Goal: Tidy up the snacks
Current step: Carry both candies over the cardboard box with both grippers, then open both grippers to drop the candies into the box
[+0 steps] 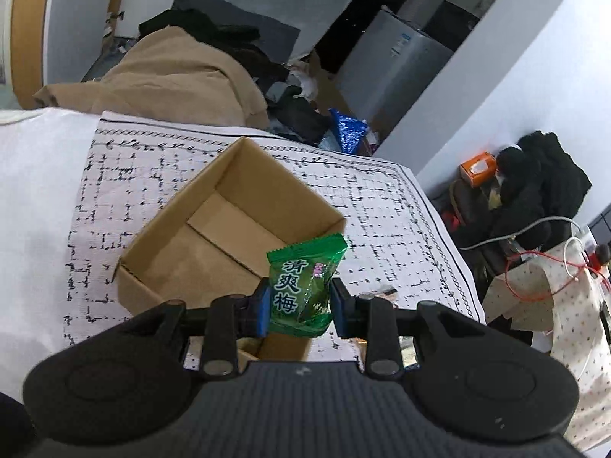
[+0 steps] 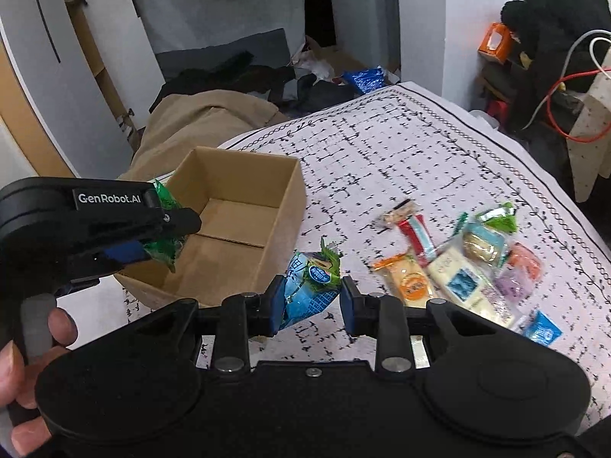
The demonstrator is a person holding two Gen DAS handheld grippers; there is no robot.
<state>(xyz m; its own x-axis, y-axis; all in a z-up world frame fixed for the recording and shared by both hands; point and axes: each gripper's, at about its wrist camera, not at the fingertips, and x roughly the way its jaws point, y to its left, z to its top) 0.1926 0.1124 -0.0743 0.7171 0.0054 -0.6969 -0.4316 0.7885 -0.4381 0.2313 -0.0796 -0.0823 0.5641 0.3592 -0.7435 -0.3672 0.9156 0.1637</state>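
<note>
While the cardboard box [image 2: 229, 225] sits open on the patterned cloth [image 2: 420, 160], the left gripper [image 1: 299, 305] grips a green plum-candy packet [image 1: 303, 290] between closed-in pads, held above the box's near edge; the right gripper [image 2: 311, 305], just beside the box's right wall, has a blue-and-green snack packet [image 2: 311, 290] between its pads, touching the left one, contact with the right unclear; loose snacks [image 2: 466, 267] lie farther right of the box

**Materials and finish**

My left gripper [image 1: 299, 305] is matt black plastic with blue pads; its green packet [image 1: 305, 286] is glossy crinkled film. The box [image 1: 214, 236] is plain matt cardboard. The tablecloth [image 2: 420, 160] looks like woven printed cloth.
</note>
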